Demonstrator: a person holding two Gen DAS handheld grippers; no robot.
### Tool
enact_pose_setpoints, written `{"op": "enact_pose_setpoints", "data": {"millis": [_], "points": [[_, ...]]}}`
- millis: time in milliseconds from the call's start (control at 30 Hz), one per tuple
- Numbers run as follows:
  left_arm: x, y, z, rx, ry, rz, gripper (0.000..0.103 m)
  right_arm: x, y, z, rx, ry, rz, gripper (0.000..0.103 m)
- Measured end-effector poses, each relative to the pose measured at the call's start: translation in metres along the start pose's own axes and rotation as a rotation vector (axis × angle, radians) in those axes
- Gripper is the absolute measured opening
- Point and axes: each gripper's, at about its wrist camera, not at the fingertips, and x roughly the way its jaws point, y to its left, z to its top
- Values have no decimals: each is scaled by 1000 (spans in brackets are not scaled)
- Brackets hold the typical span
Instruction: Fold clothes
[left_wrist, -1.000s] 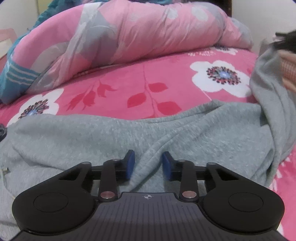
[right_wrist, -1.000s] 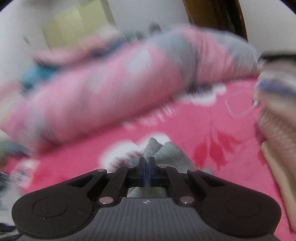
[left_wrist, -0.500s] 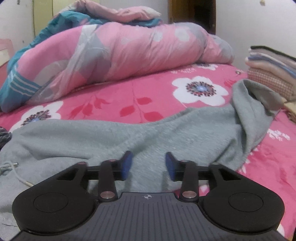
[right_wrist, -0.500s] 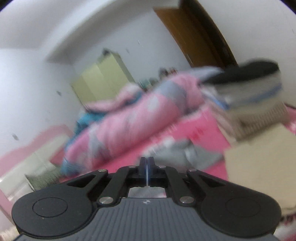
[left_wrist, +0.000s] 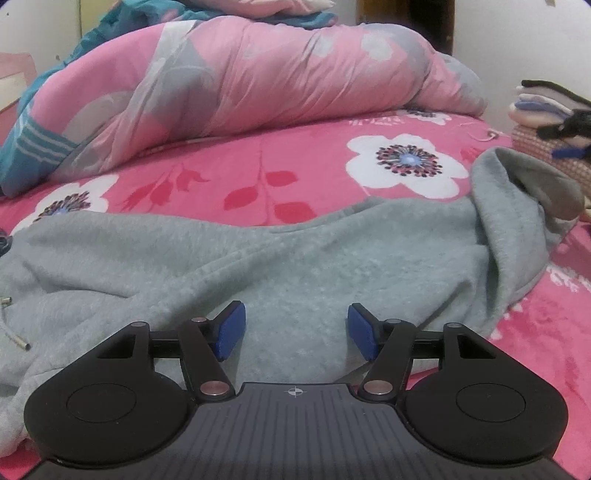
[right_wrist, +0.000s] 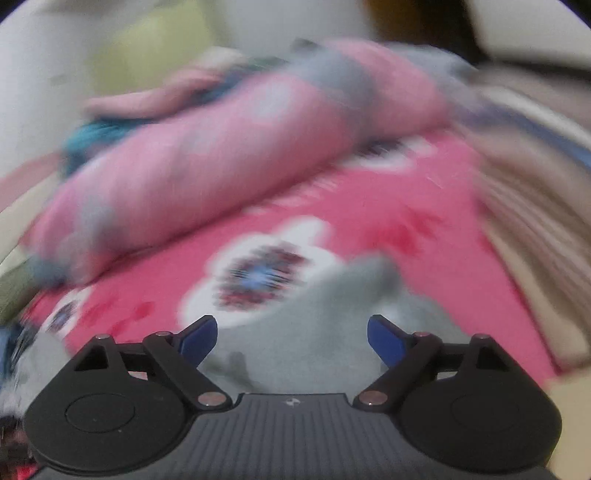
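A grey hooded sweatshirt (left_wrist: 295, 258) lies spread across the pink flowered bedsheet (left_wrist: 295, 166), its right end bunched into a raised fold (left_wrist: 524, 192). My left gripper (left_wrist: 293, 330) hovers low over the sweatshirt's near part, open, with nothing between its blue pads. The right wrist view is motion-blurred. There my right gripper (right_wrist: 291, 341) stands wide open above the grey sweatshirt (right_wrist: 325, 325), holding nothing. The right gripper also shows at the far right edge of the left wrist view (left_wrist: 565, 136), small and dark.
A rolled pink and grey duvet (left_wrist: 258, 85) runs along the back of the bed. A stack of folded clothes (left_wrist: 546, 107) stands at the right, also blurred in the right wrist view (right_wrist: 535, 177). A drawstring tip (left_wrist: 20, 343) lies at the left.
My right gripper has opened and let go of the sweatshirt's end, which now lies bunched on the bed. It swung up and came back down. My left gripper's fingers have spread wider.
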Motion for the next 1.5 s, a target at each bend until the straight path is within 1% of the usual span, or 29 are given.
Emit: {"op": "enact_pose_setpoints", "data": {"millis": [67, 133, 167, 200, 233, 267, 300, 333, 367, 433, 567, 600, 733, 767, 833, 867, 933, 1000, 1067, 1133, 1167, 1200, 1233, 1300, 1333, 1367, 1400, 1467, 1500], "points": [[-1, 5, -2, -6, -10, 38, 62, -7, 30, -8, -176, -65, 47, 101], [-3, 11, -3, -22, -27, 91, 62, -4, 58, -22, -411, -64, 15, 103], [-5, 14, -3, -47, -40, 107, 62, 5, 66, -29, -487, -25, 1, 103], [-7, 18, -4, -71, -52, 123, 62, 16, 70, -33, -528, 23, -33, 101], [-9, 20, -4, -78, -55, 123, 62, 28, 73, -38, -569, 70, -67, 90], [-11, 21, -5, -85, -58, 124, 62, 39, 76, -41, -603, 117, -100, 73], [-13, 23, -6, -92, -62, 125, 62, 45, 72, -38, -570, 140, -123, 30], [-15, 25, -7, -99, -65, 125, 62, 51, 67, -34, -537, 164, -146, 6], [-17, 27, -8, -106, -68, 126, 62, 55, 63, -31, -503, 181, -166, 6], [-21, 31, -10, -120, -75, 127, 62, 25, 59, -18, -416, 61, -142, 5], [-29, 38, -13, -148, -88, 130, 62, -76, 59, -9, -253, -146, 9, 5], [-30, 40, -13, -148, -92, 127, 62, -103, 60, -13, -249, -180, 41, 5], [-33, 45, -14, -148, -106, 116, 62, -194, 63, -41, -255, -240, 126, 5], [-34, 46, -14, -149, -110, 114, 62, -211, 62, -51, -256, -239, 128, 5], [-36, 49, -14, -149, -117, 108, 62, -244, 63, -84, -250, -232, 103, 5], [-36, 50, -15, -149, -121, 106, 62, -254, 63, -102, -238, -215, 96, 5], [-38, 53, -15, -149, -128, 100, 62, -262, 59, -141, -218, -170, 71, 5], [-40, 56, -15, -150, -135, 95, 62, -244, 54, -170, -225, -24, 5, 6], [-41, 58, -15, -150, -142, 90, 62, -227, 48, -198, -231, 121, -58, 10], [-39, 58, -14, -154, -129, 79, 62, -224, 46, -201, -227, 209, -57, 18], [-38, 58, -14, -157, -124, 73, 62, -235, 44, -192, -215, 174, -7, 20], [-38, 57, -14, -155, -122, 65, 62, -245, 43, -184, -203, 139, 43, 29], [-37, 57, -14, -152, -120, 56, 62, -256, 42, -176, -190, 102, 93, 42], [-34, 51, -10, -135, -115, 25, 62, -272, 35, -156, -134, -16, 212, 55], [-32, 48, -7, -125, -113, 7, 62, -276, 31, -144, -99, -72, 275, 57], [-29, 44, -4, -114, -114, -7, 62, -279, 27, -132, -63, -126, 335, 63], [-26, 40, -1, -107, -116, -17, 62, -267, 25, -117, -34, -146, 347, 66], [-18, 33, 3, -102, -119, -28, 62, -234, 29, -93, -26, -128, 338, 66], [-15, 32, 5, -110, -120, -24, 62, -209, 35, -81, -42, -107, 335, 66]]}}
